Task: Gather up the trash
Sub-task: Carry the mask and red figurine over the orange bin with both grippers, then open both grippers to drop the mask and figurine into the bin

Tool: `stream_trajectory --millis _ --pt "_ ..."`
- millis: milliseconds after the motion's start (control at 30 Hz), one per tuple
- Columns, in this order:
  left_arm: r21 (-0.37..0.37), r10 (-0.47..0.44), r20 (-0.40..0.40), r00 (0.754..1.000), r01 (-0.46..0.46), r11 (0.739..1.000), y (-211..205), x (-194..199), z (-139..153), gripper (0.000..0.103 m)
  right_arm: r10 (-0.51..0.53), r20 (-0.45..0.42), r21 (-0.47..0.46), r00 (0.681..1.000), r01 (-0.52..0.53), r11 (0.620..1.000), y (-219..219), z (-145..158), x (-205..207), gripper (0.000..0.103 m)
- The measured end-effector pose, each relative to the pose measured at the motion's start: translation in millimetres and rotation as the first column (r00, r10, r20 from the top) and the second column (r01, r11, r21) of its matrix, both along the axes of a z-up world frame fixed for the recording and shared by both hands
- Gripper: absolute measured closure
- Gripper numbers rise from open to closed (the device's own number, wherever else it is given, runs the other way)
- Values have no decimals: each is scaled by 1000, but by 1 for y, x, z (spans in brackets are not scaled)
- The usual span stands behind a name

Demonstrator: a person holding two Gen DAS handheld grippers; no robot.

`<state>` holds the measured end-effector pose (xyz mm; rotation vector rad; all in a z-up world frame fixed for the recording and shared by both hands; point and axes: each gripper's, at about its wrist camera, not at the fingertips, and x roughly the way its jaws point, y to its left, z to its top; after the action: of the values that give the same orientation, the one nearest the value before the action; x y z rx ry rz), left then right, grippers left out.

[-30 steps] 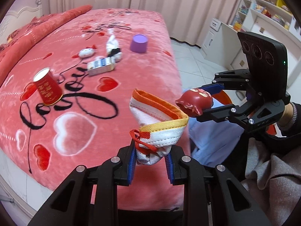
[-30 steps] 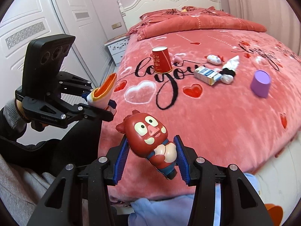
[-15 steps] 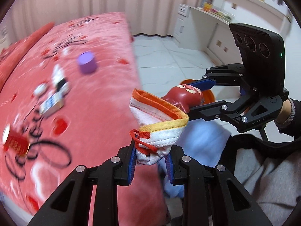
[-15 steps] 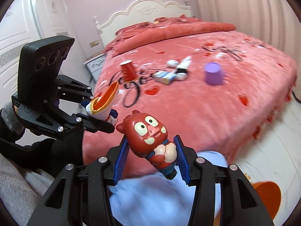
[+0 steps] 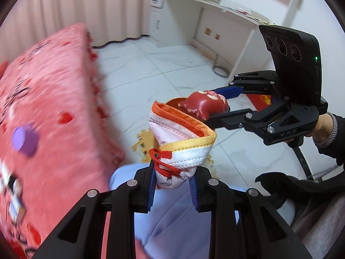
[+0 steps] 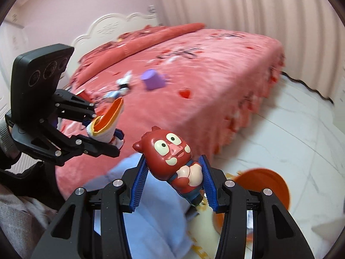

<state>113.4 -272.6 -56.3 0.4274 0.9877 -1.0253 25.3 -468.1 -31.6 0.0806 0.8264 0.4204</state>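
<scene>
A crumpled face mask [image 5: 181,138], white with orange and yellow edging and a red ear loop, is pinched at its lower end between the blue pads of the left gripper [image 5: 172,191], its open fold standing upright above the fingers. Just beside it, the right gripper [image 6: 172,181] is clamped on a red cartoon pig figurine [image 6: 172,155], whose face tilts up toward the camera while its legs point down between the pads. In the left wrist view the figurine [image 5: 203,105] sits just past the mask's rim, and both are held off the bed, above the white marble floor [image 5: 151,64]. Under the figurine lies an orange bin [image 6: 265,183], partly hidden by the right gripper's fingers. A light blue cloth [image 6: 155,215] lies below both grippers at the bed's near corner. On the pink heart-print bed [image 6: 215,71] a purple cup [image 6: 153,82] lies tipped near the middle, with small blurred litter [image 6: 123,86] just beside it toward the headboard. A white desk [image 5: 215,21] stands against the far wall.
</scene>
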Motion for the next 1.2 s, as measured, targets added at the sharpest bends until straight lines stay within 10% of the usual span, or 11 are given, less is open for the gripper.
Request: stream_trajectory --millis 900,1200 --pt "56 -202 -175 964 215 975 -154 48 -83 75 -376 -168 50 911 388 920 -158 -81 -2 55" --pt "90 -164 -175 971 182 979 -162 55 -97 48 -379 -198 50 904 396 917 -158 -97 11 54"
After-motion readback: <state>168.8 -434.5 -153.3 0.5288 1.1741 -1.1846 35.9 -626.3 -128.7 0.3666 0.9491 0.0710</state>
